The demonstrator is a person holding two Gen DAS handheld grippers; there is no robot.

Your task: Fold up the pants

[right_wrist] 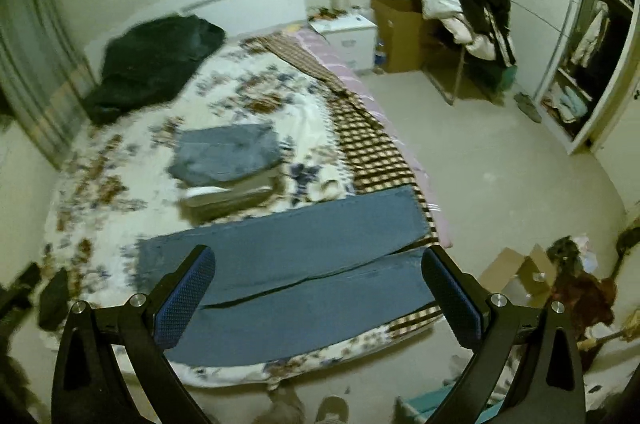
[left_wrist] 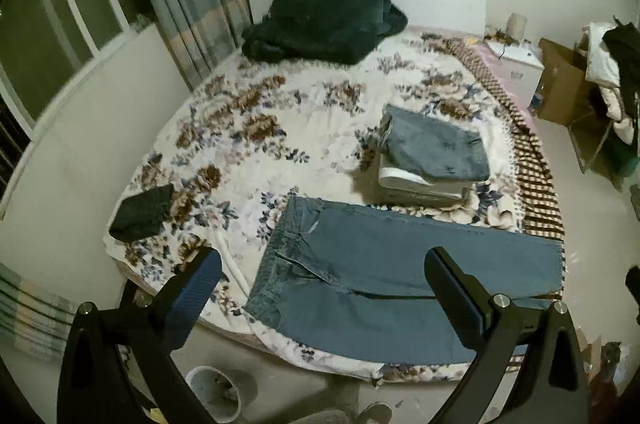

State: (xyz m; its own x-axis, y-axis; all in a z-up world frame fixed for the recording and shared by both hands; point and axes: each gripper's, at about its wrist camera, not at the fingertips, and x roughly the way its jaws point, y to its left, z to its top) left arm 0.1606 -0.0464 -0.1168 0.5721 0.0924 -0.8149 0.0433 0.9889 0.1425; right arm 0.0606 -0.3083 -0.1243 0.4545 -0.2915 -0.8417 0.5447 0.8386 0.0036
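Our left tongs (left_wrist: 322, 298) and right tongs (right_wrist: 320, 294) hang spread and empty above the jeans (left_wrist: 400, 288), which lie flat across the lower frame on the bed (left_wrist: 248, 143), legs together, ready for folding.

The pants (left_wrist: 400, 288) lie flat across the near edge of the bed (left_wrist: 280, 151), just ahead of both claws, waist toward the left claw (left_wrist: 324, 300). Beyond them sits a stack of folded clothes (left_wrist: 432, 155); further back, a blanket (left_wrist: 320, 23).
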